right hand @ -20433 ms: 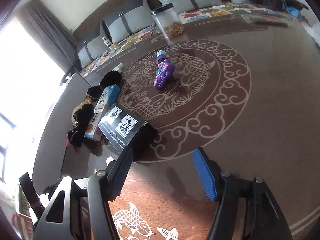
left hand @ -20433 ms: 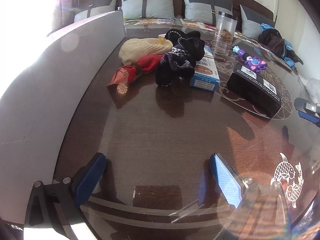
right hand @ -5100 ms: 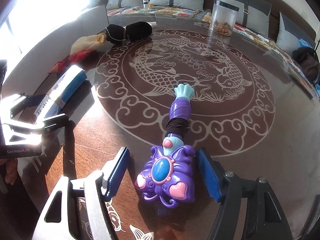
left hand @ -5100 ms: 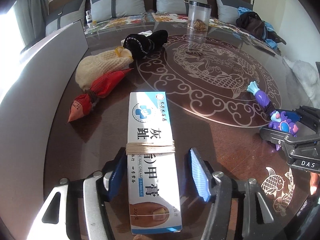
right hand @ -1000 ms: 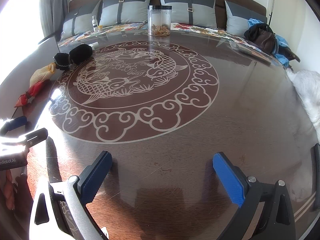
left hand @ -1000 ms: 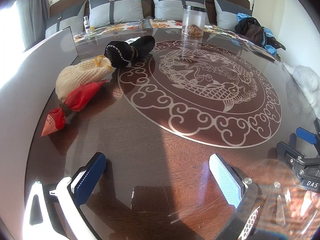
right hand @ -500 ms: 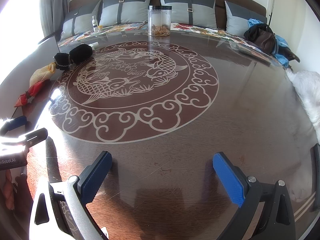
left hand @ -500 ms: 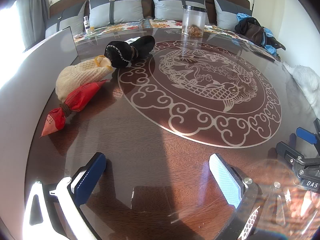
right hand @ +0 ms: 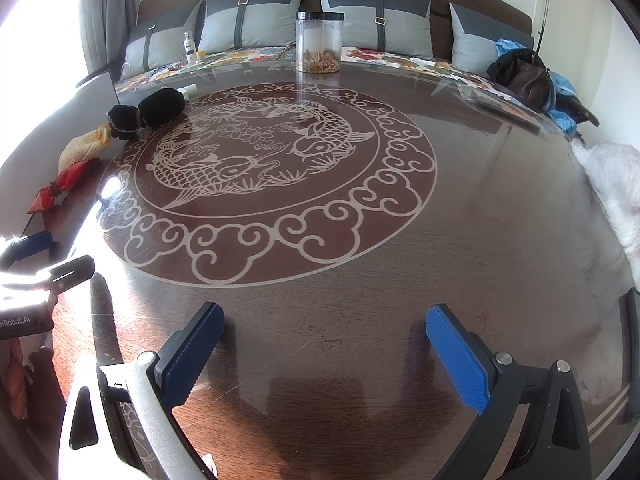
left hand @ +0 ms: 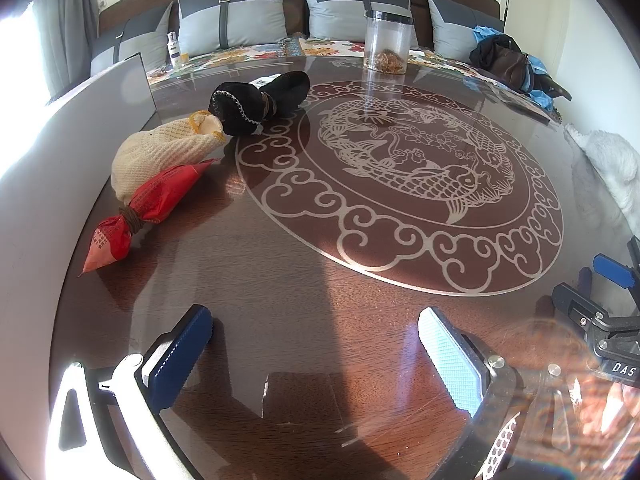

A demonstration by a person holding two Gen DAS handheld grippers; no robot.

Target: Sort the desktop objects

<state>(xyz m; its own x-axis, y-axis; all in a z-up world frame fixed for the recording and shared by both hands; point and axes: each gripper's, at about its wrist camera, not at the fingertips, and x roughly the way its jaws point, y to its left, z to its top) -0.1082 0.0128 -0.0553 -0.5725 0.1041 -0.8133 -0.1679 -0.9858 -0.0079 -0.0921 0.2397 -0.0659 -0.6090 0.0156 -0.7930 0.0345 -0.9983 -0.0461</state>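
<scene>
Three bundles lie along the table's left side: a red tied packet [left hand: 140,210] [right hand: 60,186], a cream knitted bundle [left hand: 164,156] [right hand: 82,148] behind it, and a black cloth bundle [left hand: 260,100] [right hand: 148,114] farthest back. My left gripper [left hand: 316,354] is open over bare wood near the front edge, well short of the red packet. My right gripper [right hand: 324,354] is open too, with nothing between its blue pads, over the wood in front of the fish emblem. Each gripper shows at the edge of the other's view.
The round glass-topped table [left hand: 304,264] carries a large white fish emblem [right hand: 264,160]. A clear jar [left hand: 387,40] [right hand: 319,42] with brown contents stands at the far edge. A grey panel [left hand: 36,184] borders the left side. Cushions, a small bottle [right hand: 189,52] and a dark bag [right hand: 524,76] lie behind; white fur [right hand: 612,184] lies right.
None over the last second. Compared with five seconds ago, the blue-white box and the purple toy are gone from between the fingers, and both grippers have opened wide.
</scene>
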